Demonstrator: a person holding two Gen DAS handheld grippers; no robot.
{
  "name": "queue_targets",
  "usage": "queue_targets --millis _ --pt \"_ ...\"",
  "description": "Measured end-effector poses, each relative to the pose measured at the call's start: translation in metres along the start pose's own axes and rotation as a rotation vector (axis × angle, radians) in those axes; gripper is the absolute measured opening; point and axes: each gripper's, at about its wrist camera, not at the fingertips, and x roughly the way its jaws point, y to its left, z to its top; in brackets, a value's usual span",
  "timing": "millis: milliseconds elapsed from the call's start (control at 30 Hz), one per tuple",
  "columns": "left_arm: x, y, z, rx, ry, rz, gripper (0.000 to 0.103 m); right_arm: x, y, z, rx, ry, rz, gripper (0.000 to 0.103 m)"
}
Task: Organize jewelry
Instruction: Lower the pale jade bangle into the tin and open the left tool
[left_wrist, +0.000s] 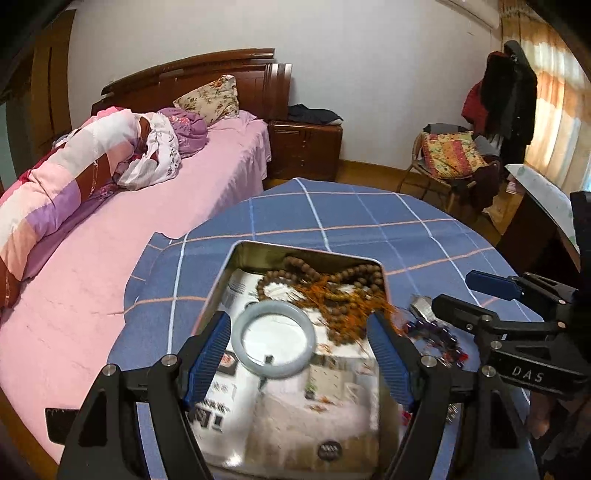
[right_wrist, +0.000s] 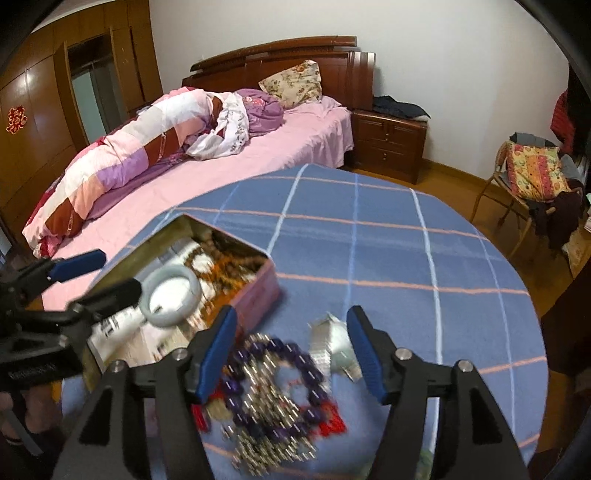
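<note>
1. Jewelry is in 2 places: some lies inside 1 open metal tin (left_wrist: 236, 258), some lies loose on the blue checked cloth (right_wrist: 369, 243) beside the tin.
2. Inside the tin I count 1 pale jade bangle (left_wrist: 275, 338) and 1 tangle of brown wooden beads (left_wrist: 332, 291) with orange threads; how many strands it has I cannot tell.
3. The left gripper (left_wrist: 299, 358) hangs over the tin with its 2 blue pads wide apart. The bangle lies below, between them, nearer the left pad, and the pads do not press on it.
4. The right gripper (right_wrist: 291, 354) hangs over the cloth just right of the tin, its 2 pads also apart and holding nothing.
5. Under the right gripper, between its pads, lies 1 purple bead bracelet (right_wrist: 273, 387) mixed with small silver pieces and red bits; this part is blurred.
6. Close to its right pad lies 1 silver metal watch (right_wrist: 332, 343).
</note>
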Motion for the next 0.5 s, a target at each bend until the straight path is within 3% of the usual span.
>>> queue_targets --millis 500 --pt "-0.018 -0.055 -0.028 0.068 0.006 -0.066 0.076 -0.053 -0.053 -0.060 0.068 0.012 -0.089 0.077"
